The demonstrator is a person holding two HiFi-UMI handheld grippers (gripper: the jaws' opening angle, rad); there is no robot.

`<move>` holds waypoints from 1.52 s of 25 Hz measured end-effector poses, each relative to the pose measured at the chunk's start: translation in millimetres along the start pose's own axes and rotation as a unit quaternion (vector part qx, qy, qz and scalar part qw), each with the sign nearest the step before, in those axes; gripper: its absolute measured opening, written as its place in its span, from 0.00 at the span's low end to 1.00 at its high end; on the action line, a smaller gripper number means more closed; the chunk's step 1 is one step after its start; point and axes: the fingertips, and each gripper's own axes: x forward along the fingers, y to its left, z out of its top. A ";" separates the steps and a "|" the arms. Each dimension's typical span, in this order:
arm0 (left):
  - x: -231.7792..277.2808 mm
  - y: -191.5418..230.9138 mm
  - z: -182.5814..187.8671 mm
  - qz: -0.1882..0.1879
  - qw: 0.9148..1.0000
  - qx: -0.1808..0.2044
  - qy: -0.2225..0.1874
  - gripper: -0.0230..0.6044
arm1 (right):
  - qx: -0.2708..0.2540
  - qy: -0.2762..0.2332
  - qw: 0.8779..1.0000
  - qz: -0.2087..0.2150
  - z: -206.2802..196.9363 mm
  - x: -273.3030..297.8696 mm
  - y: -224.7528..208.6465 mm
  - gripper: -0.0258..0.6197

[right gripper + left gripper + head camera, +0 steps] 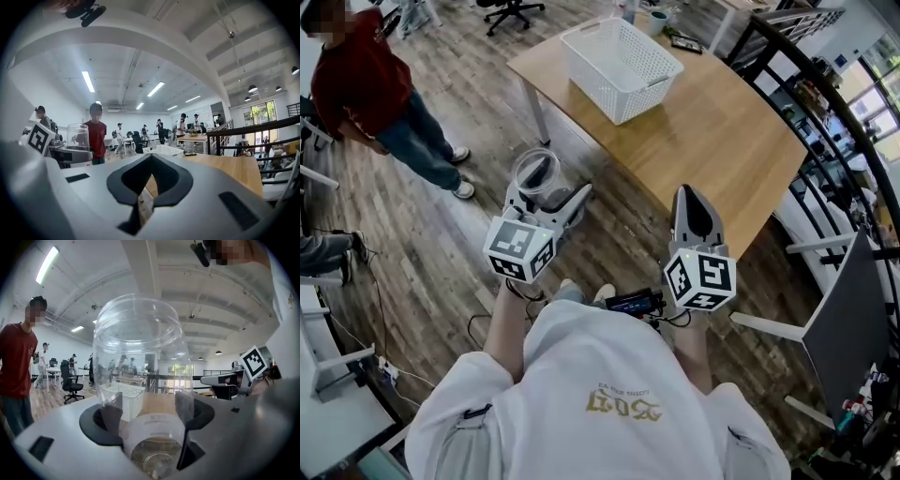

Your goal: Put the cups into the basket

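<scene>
A clear plastic cup (536, 176) (140, 357) stands upright between the jaws of my left gripper (546, 192) (147, 423), which is shut on its lower part. I hold it in the air in front of the wooden table (722, 141), short of its near edge. The white slatted basket (581, 66) (123, 397) sits on the far left part of that table, and nothing shows inside it. My right gripper (692, 197) (149, 164) is shut with nothing in it, near the table's front edge. In the right gripper view the cup (78, 136) shows at the left.
A person in a red shirt (366, 84) stands on the wooden floor at the far left. A black railing (825, 94) curves along the table's right side. An office chair (511, 9) stands beyond the table. Small items lie at the table's far end (684, 42).
</scene>
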 end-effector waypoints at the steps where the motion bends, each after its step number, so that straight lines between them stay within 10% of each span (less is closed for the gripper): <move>1: 3.0 -1.0 -0.4 0.002 1.000 -0.001 -0.001 0.59 | 0.000 0.000 1.000 -0.001 -1.0 -0.3 -3.8 0.06; 38: 121.9 109.4 20.9 -0.057 0.998 0.013 0.015 0.60 | 0.029 0.011 0.999 -0.036 12.4 157.9 -8.3 0.06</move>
